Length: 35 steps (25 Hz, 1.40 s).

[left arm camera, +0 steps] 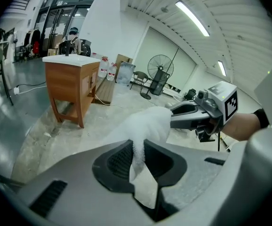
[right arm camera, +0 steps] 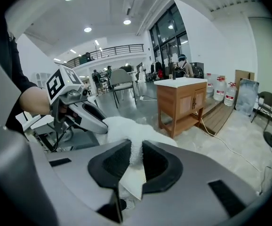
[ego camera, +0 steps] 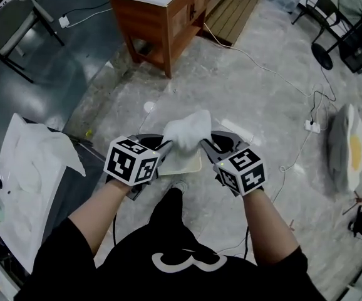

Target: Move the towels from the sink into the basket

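Left claw [left arm camera: 138, 155] and right claw [right arm camera: 136, 155] each clamp nearly closed on opposite ends of one white towel [ego camera: 188, 133]

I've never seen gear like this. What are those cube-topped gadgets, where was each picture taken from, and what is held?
No robot: a person holds a two-jaw gripper in each hand. One picture comes from a head camera looking down; the others from cameras riding on each gripper. The left gripper and right gripper both pinch one white towel above the floor. A white sink stands at the person's left, a wooden cabinet ahead.
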Each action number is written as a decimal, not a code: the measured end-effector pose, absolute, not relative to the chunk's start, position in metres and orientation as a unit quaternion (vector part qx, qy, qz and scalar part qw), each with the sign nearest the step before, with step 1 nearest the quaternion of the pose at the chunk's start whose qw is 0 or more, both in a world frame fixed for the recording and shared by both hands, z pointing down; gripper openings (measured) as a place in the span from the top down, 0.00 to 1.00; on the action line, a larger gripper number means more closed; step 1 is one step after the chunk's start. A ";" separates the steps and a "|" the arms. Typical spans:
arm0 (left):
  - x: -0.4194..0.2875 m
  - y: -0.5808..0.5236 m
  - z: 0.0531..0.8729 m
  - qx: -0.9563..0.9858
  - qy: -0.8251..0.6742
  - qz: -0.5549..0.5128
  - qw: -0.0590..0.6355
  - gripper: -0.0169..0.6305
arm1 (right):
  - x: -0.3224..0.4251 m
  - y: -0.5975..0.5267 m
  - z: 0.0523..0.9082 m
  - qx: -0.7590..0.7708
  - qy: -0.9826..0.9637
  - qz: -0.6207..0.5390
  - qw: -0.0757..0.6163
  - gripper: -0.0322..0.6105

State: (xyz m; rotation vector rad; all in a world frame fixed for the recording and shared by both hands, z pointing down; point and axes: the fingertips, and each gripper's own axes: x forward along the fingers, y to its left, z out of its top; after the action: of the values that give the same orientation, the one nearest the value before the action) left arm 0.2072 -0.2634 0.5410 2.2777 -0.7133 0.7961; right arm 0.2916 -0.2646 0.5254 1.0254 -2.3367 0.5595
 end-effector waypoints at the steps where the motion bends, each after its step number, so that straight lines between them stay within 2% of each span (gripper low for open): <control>1: 0.207 -0.267 0.551 0.858 -0.268 0.306 0.313 0.87 | 0.291 -0.269 0.535 0.376 -0.862 0.214 0.265 0.85; 9: 0.197 -0.264 0.665 0.828 -0.246 0.345 0.368 0.87 | 0.281 -0.279 0.642 0.355 -0.834 0.298 0.301 0.85; 22: 0.180 -0.268 0.817 0.803 -0.271 0.365 0.386 0.87 | 0.268 -0.273 0.809 0.350 -0.775 0.432 0.302 0.85; 28: 0.178 -0.270 0.858 0.788 -0.279 0.372 0.404 0.84 | 0.264 -0.274 0.862 0.360 -0.743 0.472 0.311 0.85; 29: 0.176 -0.272 0.863 0.785 -0.283 0.370 0.408 0.82 | 0.263 -0.272 0.870 0.354 -0.740 0.473 0.322 0.84; 31: 0.172 -0.274 0.872 0.780 -0.289 0.372 0.412 0.69 | 0.260 -0.267 0.882 0.341 -0.736 0.474 0.342 0.72; 34: 0.168 -0.269 0.881 0.776 -0.280 0.380 0.418 0.59 | 0.255 -0.266 0.888 0.330 -0.738 0.474 0.349 0.56; 35: 0.166 -0.267 0.883 0.776 -0.280 0.379 0.420 0.57 | 0.254 -0.266 0.888 0.329 -0.739 0.473 0.350 0.55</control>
State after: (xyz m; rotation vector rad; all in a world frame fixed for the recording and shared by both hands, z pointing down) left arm 0.1660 -0.2671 0.8829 1.9452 -0.7014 0.9495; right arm 0.2541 -0.2656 0.8883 0.8519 -1.9149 1.2248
